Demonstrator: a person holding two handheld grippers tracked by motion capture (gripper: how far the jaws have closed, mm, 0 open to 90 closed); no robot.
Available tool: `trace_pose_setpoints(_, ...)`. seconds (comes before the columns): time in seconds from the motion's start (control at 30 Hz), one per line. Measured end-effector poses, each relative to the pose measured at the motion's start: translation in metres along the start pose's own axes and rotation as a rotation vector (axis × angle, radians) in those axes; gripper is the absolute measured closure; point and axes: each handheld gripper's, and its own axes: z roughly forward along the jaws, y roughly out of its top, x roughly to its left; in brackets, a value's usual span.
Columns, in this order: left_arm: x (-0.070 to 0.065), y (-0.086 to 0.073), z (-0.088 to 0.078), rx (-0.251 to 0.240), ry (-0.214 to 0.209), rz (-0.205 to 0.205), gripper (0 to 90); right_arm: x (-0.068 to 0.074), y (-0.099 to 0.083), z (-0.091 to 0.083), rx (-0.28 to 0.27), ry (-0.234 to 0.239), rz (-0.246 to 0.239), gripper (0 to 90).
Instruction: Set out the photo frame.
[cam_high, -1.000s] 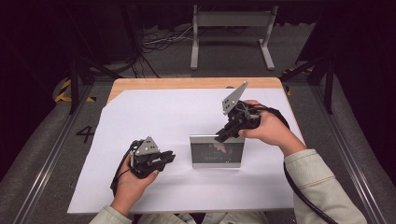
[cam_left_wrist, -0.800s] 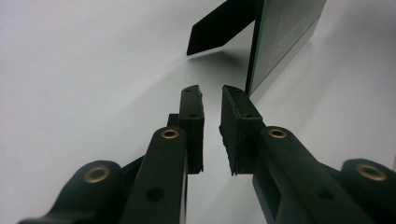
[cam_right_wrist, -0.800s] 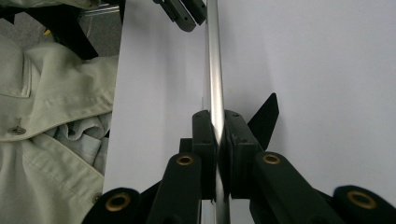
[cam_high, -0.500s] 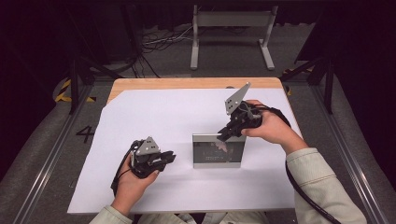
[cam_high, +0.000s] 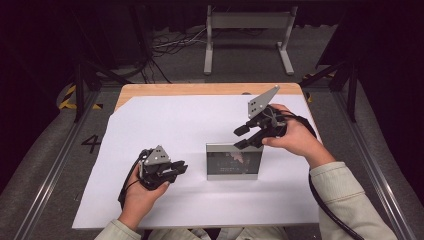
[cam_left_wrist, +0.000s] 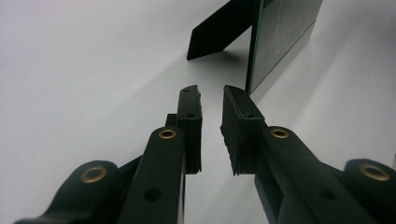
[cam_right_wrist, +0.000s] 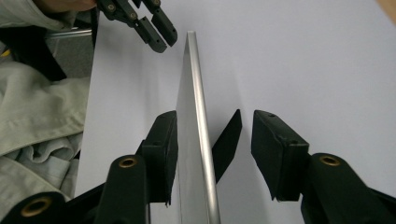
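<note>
A silver-edged picture frame (cam_high: 234, 165) with dark glass stands upright on the white sheet (cam_high: 200, 120), propped on its black back stand (cam_left_wrist: 219, 30). My right gripper (cam_high: 242, 137) hovers at the frame's top right corner. In the right gripper view it (cam_right_wrist: 210, 121) is open, one jaw on each side of the frame's thin top edge (cam_right_wrist: 194, 70), not pressing on it. My left gripper (cam_high: 175, 167) rests low on the sheet just left of the frame. Its jaws (cam_left_wrist: 211, 98) stand slightly apart with nothing between them, pointing at the frame's side edge (cam_left_wrist: 280, 28).
The white sheet covers most of a wooden table (cam_high: 200, 89). A metal stand (cam_high: 247, 30) and cables lie on the dark floor beyond the far edge. A pale sleeve (cam_right_wrist: 32, 112) lies at the near side. The left gripper (cam_right_wrist: 163, 39) also shows past the frame's far end.
The right gripper has shifted slightly at the frame's top right corner. The left gripper and the frame have stayed about where they were.
</note>
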Motion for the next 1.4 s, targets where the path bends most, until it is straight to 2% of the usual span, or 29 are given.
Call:
trace_pose_setpoints(0.13,0.006,-0.001,-0.007,-0.003,0.007,-0.013,73.7,0.007,-0.006,-0.016,-0.035,-0.063,0.021,46.7)
trace_pose_setpoints(0.27,0.016,-0.005,-0.016,-0.017,0.015,-0.028,69.3,0.014,-0.02,-0.037,-0.085,-0.122,0.062,44.9)
trace_pose_setpoints(0.33,0.02,-0.009,-0.022,-0.03,0.024,-0.052,65.9,0.018,-0.03,-0.05,-0.108,-0.167,0.094,42.7)
trace_pose_setpoints(0.53,0.03,-0.018,-0.036,-0.047,0.055,-0.071,60.0,0.025,-0.059,-0.078,-0.17,-0.269,0.18,37.9)
trace_pose_setpoints(0.6,0.032,-0.02,-0.038,-0.048,0.062,-0.075,58.5,0.027,-0.063,-0.081,-0.175,-0.287,0.193,37.1)
trace_pose_setpoints(0.63,0.033,-0.022,-0.04,-0.049,0.066,-0.081,57.5,0.03,-0.073,-0.088,-0.187,-0.318,0.214,35.8)
trace_pose_setpoints(0.67,0.035,-0.023,-0.043,-0.05,0.068,-0.081,57.5,0.03,-0.073,-0.088,-0.187,-0.318,0.214,35.8)
trace_pose_setpoints(0.77,0.039,-0.029,-0.048,-0.055,0.082,-0.094,55.9,0.037,-0.089,-0.096,-0.202,-0.369,0.247,33.7)
trace_pose_setpoints(0.97,0.042,-0.037,-0.056,-0.055,0.099,-0.099,53.3,0.049,-0.124,-0.102,-0.227,-0.453,0.316,30.5)
trace_pose_setpoints(1.07,0.043,-0.04,-0.057,-0.057,0.104,-0.106,52.1,0.053,-0.138,-0.1,-0.233,-0.481,0.346,29.7)
trace_pose_setpoints(1.23,0.044,-0.043,-0.056,-0.052,0.113,-0.096,51.0,0.058,-0.162,-0.092,-0.25,-0.506,0.401,28.7)
trace_pose_setpoints(1.33,0.043,-0.043,-0.055,-0.064,0.133,-0.09,50.8,0.059,-0.175,-0.085,-0.256,-0.517,0.428,27.9)
trace_pose_setpoints(1.4,0.043,-0.044,-0.055,-0.067,0.131,-0.089,50.5,0.06,-0.183,-0.079,-0.269,-0.525,0.44,27.7)
